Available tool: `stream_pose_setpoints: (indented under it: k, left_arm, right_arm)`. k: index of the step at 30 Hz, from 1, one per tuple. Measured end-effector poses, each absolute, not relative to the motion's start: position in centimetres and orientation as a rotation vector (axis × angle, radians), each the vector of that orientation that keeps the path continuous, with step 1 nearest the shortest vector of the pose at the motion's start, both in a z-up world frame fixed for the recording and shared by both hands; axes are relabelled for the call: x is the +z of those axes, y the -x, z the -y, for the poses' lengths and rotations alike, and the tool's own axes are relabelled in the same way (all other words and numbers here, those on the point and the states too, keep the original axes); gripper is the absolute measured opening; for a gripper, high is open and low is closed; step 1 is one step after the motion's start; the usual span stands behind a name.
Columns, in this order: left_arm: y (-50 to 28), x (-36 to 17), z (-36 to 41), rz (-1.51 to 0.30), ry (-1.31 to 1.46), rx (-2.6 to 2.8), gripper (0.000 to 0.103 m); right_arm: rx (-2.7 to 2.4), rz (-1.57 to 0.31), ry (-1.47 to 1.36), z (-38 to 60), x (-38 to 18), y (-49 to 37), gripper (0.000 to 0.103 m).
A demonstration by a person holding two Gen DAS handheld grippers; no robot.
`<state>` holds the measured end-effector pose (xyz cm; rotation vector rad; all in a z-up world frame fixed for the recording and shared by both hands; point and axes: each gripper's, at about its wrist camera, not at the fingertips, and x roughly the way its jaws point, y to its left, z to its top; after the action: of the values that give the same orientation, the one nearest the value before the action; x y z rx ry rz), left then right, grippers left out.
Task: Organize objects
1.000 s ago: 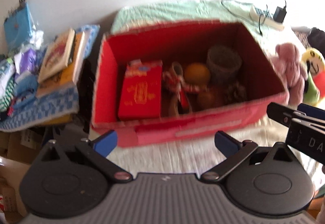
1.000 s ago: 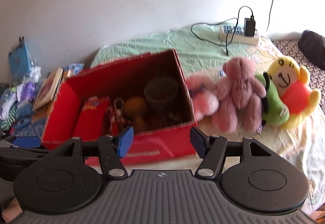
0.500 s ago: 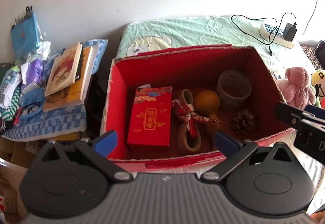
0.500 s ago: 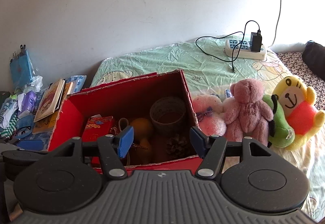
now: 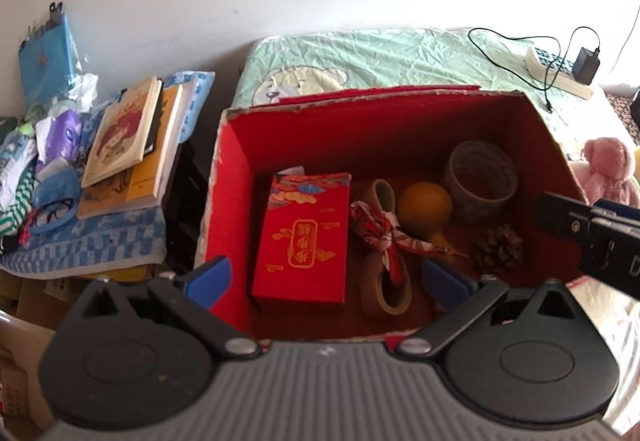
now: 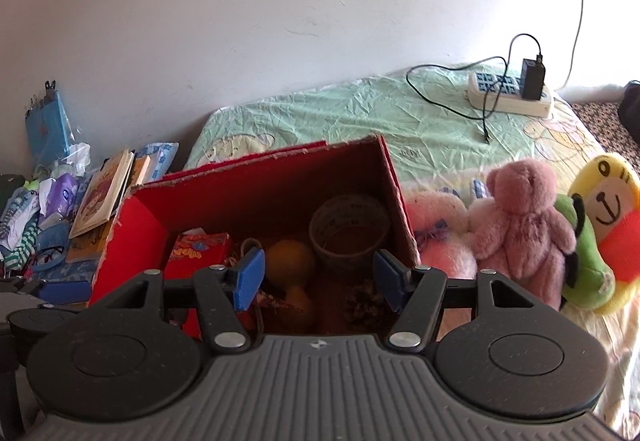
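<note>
Tape rolls [image 5: 482, 177]: two; pinecone [image 5: 499, 250]: one

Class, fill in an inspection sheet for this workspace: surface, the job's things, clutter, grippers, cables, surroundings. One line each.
Surface: bed with a green sheet.
Job's things: open red box holding a red packet, tape roll, orange gourd, woven cup and pine cone; soft toys lie outside, to its right.
Clutter: books and loose bits heaped beside the bed.
Grippers: left gripper open, empty; right gripper open, empty.
Cables: power strip with charger and a trailing lead on the sheet.
Surroundings: plain white wall.
</note>
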<state>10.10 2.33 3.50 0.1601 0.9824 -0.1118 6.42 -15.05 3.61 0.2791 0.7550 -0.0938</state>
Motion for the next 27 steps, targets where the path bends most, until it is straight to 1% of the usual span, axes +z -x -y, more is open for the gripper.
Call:
stream_pose_setpoints:
  k: [7,17,19,21,27]
  left_arm:
    - [-10.7,2.8,-2.3,-0.962,-0.17,-0.091,0.102]
    - [-10.6,1.3,-1.8,-1.005,-0.168,-0.107,0.102]
    - [-10.5,1.1,-1.7,-1.011,-0.168,-0.108,0.102]
    - [-10.5,0.9,-1.6,-1.019,-0.171,-0.109,0.102]
    - [-10.3,0.4,-1.6,-1.034,-0.172,-0.1,0.102]
  right_arm:
    - [-0.076,-0.741,-0.26,15.1,3.0,-6.8,0.063]
    - [-0.067,-0.769,-0.298,15.6,1.8,-6.5,0.063]
    - [-0.063,-0.77,-0.308,15.7,1.6,-6.4,0.062]
    - [-0.057,-0.775,-0.318,15.8,1.5,-6.4,0.057]
    - [-0.019,-0.789,-0.337,15.7,1.2,-6.4,0.056]
